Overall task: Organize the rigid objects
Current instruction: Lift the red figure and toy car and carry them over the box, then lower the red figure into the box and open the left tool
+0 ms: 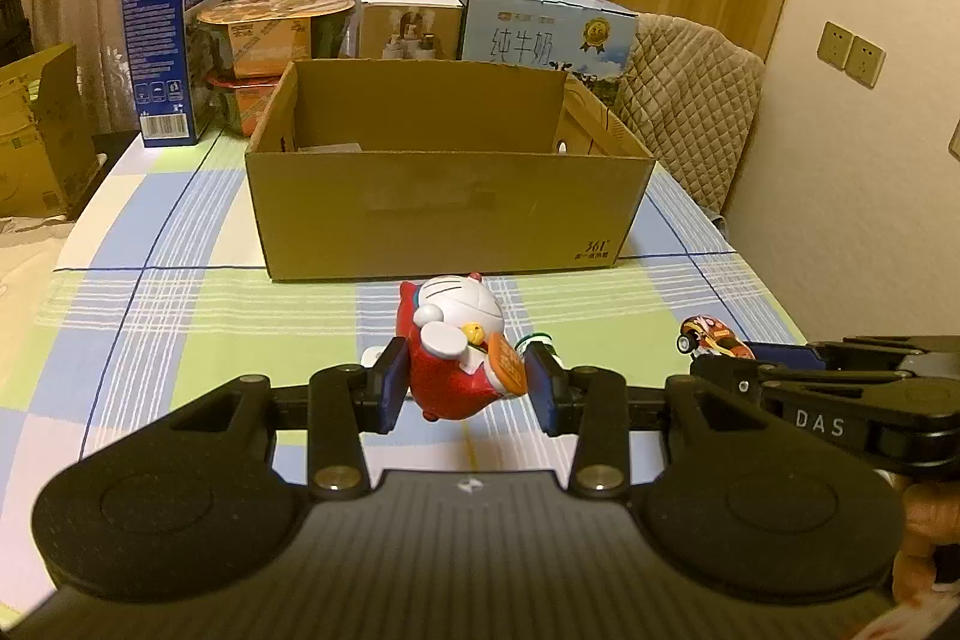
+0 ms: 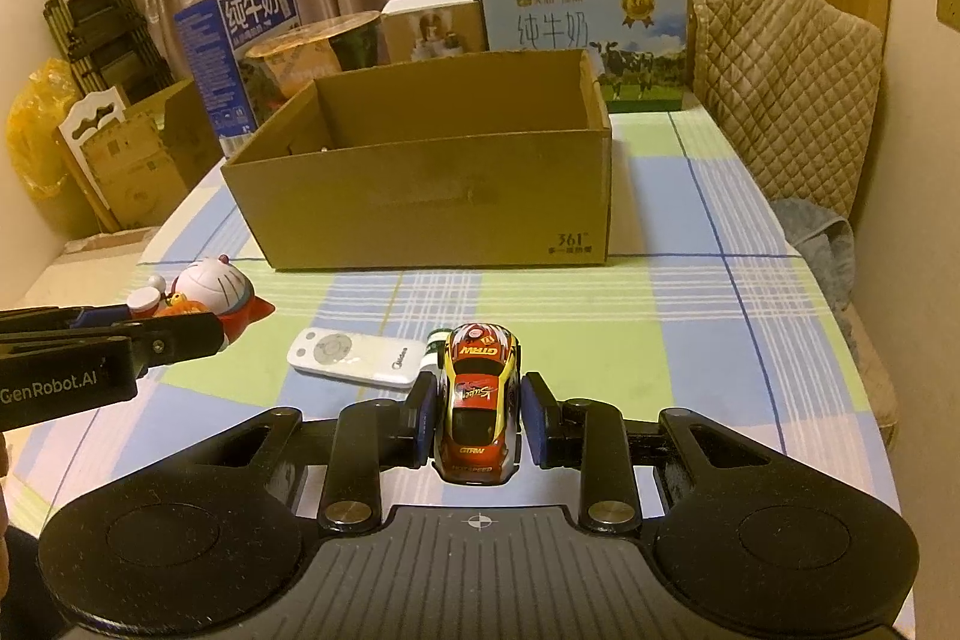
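My left gripper [image 1: 468,391] is shut on a red and white cat figurine [image 1: 457,349], held just above the checked tablecloth. My right gripper [image 2: 480,427] is shut on a red and yellow toy car [image 2: 479,400], its nose pointing back at the camera. An open cardboard box [image 1: 444,214] stands straight ahead of both grippers, its inside mostly hidden by the near wall. In the right wrist view the figurine [image 2: 210,289] shows at the left, and the box [image 2: 432,196] sits beyond the car. The toy car [image 1: 714,337] shows at the right of the left wrist view.
A white remote control [image 2: 354,358] and a small green-capped item [image 2: 433,349] lie on the cloth behind the car. Milk cartons [image 1: 543,34] [image 1: 174,40], noodle bowls [image 1: 270,34] and a small box stand behind the cardboard box. A quilted chair [image 2: 780,82] is at the right.
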Demonstrator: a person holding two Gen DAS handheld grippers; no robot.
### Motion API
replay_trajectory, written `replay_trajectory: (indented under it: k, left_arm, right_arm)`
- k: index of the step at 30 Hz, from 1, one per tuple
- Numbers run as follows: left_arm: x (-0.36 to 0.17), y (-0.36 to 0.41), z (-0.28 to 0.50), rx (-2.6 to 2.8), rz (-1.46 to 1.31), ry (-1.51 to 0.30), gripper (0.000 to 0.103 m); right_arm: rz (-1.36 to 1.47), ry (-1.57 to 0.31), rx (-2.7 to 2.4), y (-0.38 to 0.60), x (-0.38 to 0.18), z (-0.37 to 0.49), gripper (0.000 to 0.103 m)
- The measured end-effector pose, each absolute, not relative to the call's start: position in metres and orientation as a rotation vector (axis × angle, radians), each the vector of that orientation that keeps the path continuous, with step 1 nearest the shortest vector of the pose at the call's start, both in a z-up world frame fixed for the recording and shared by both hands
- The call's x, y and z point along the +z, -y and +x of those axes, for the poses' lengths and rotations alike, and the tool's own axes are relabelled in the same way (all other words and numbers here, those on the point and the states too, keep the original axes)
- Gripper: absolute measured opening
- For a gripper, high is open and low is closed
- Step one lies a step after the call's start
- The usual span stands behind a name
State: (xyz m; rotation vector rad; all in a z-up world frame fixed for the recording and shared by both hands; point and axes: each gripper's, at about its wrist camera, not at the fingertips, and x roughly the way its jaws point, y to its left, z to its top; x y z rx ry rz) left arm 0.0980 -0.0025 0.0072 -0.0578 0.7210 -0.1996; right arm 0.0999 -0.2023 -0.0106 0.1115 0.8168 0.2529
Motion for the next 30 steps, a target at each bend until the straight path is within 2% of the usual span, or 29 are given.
replay_trajectory:
  k: [10,21,30]
  left_arm:
    - [0.030,-0.011,0.140,-0.221,-0.082,-0.676,0.036]
    - [0.060,-0.029,0.219,-0.226,-0.065,-0.647,0.036]
    - [0.059,-0.033,0.293,-0.222,-0.058,-0.692,0.036]
  right_arm:
    - [0.104,-0.779,0.277,0.200,0.010,0.143,0.027]
    - [0.101,-0.725,0.315,0.195,0.049,0.228,0.027]
    - [0.147,-0.787,0.307,0.196,0.039,0.301,0.027]
